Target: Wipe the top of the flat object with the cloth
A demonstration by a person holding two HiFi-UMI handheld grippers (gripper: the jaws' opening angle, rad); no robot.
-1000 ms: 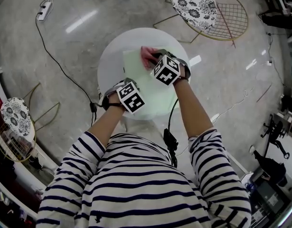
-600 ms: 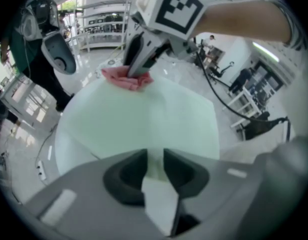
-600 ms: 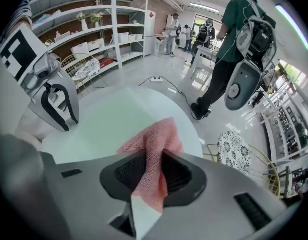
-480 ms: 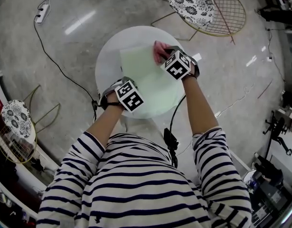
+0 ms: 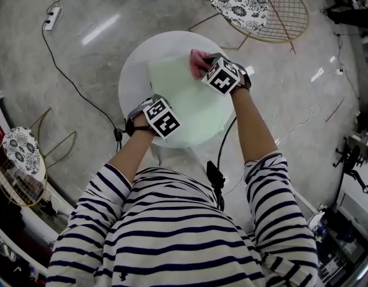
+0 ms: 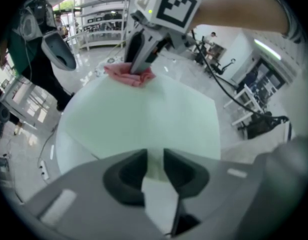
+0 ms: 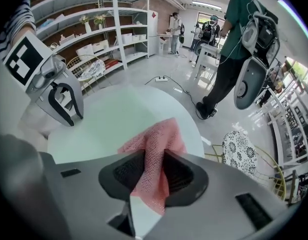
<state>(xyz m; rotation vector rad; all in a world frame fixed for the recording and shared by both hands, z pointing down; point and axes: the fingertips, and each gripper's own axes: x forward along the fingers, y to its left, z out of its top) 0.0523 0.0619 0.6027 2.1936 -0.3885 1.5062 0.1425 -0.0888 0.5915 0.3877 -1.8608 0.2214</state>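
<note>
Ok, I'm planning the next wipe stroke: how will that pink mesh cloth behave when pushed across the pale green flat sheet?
Likely floppy: the pink mesh cloth bunches and folds between the right gripper's jaws, which have just been opening. Its open weave looks light, so it may crumple on the pale green flat sheet rather than slide flat.

Floor (image 5: 82,94): grey, polished, streaked with reflected ceiling light; round white table (image 5: 131,64), centre; two gold wire chairs with floral cushions, one beyond the table (image 5: 239,5), one at left (image 5: 19,151); white power strip (image 5: 52,18), black cable (image 5: 70,78) trailing across the floor; white open shelving (image 7: 101,31) against a brown wall (image 7: 143,9); ceiling strip light (image 7: 206,5).
</note>
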